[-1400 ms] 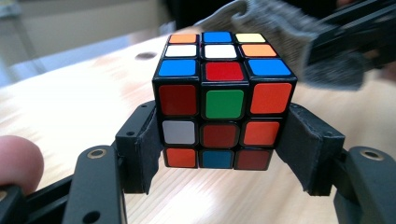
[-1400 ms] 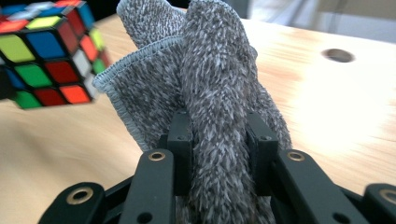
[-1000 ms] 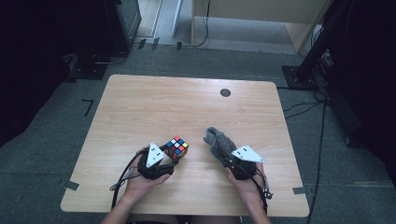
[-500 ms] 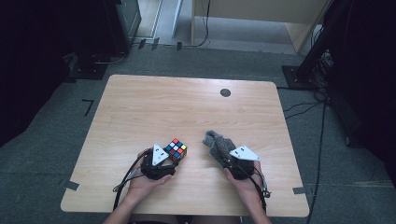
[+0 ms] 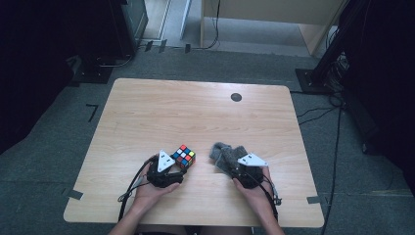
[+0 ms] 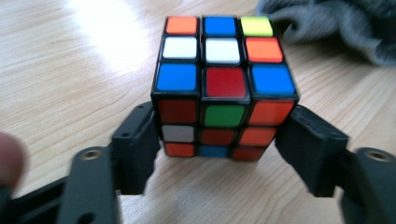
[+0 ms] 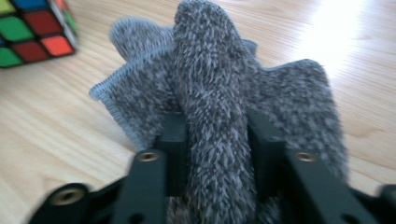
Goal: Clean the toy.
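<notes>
Both sets of jaws have just been opening since the earlier frames, and the right hand has sunk a little toward the desk [image 5: 161,105], while the cube and the cloth lie where they lay before.

Left hand-held gripper [image 6: 223,140]: its jaws stand spread on either side of the puzzle cube [image 6: 224,84], the left jaw close against the lower edge, the right one with a sliver of daylight; I judge the pads no longer press. From above, the cube [image 5: 184,156] rests on the desk at about one o'clock from that hand-held gripper [image 5: 172,169].

Right hand-held gripper [image 7: 218,135]: a standing fold of the grey cloth [image 7: 210,93] runs up between its jaws, which flank it closely. Whether they pinch it or merely touch the pile I cannot tell. The cloth [image 5: 224,152] lies bunched at about eleven o'clock from the right hand-held gripper [image 5: 235,169], just beside the cube.

As for handling, the cube looks rigid, light, with smooth glossy stickers, so flat opposite faces at mid-height give the surest hold; a grip low down may let it tip. The cloth appears soft, fuzzy and limp: it will sag and drape, so a raised ridge or the stitched hem is where I would take it.
</notes>
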The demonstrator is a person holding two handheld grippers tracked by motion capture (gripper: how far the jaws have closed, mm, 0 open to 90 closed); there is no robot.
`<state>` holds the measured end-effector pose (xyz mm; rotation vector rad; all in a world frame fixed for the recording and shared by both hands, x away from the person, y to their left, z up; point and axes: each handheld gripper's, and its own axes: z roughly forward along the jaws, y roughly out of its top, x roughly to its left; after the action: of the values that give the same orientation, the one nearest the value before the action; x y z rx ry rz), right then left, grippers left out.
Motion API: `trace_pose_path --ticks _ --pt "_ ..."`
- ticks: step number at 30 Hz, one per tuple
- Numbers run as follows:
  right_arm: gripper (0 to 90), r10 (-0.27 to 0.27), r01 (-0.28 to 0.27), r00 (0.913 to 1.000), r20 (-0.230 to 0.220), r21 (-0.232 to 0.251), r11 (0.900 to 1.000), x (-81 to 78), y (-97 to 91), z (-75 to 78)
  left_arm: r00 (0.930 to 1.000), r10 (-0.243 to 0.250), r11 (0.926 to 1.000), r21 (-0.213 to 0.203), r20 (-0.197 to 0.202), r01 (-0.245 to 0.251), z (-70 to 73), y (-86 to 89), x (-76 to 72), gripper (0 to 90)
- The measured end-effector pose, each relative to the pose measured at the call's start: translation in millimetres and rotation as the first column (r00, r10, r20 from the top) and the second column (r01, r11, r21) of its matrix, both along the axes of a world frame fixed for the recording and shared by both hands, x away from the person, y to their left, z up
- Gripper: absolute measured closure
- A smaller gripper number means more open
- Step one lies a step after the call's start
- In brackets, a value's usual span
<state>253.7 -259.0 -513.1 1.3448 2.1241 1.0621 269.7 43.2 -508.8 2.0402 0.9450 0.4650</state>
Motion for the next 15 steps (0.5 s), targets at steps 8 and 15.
trace_pose_path --ticks 8,15 --pt "0.0 0.028 -0.031 0.9988 0.040 0.063 0.9975 -3.3 -5.6 28.7 0.9998 -0.005 0.9975 -0.071 0.020 0.007 26.1 15.3 -4.5 7.6" --pt "0.0 -0.001 -0.004 0.9984 0.056 0.087 0.9962 -4.7 -29.0 55.3 0.9974 0.045 0.9929 -0.113 0.056 -0.038 43.4 51.1 -1.5 0.0"
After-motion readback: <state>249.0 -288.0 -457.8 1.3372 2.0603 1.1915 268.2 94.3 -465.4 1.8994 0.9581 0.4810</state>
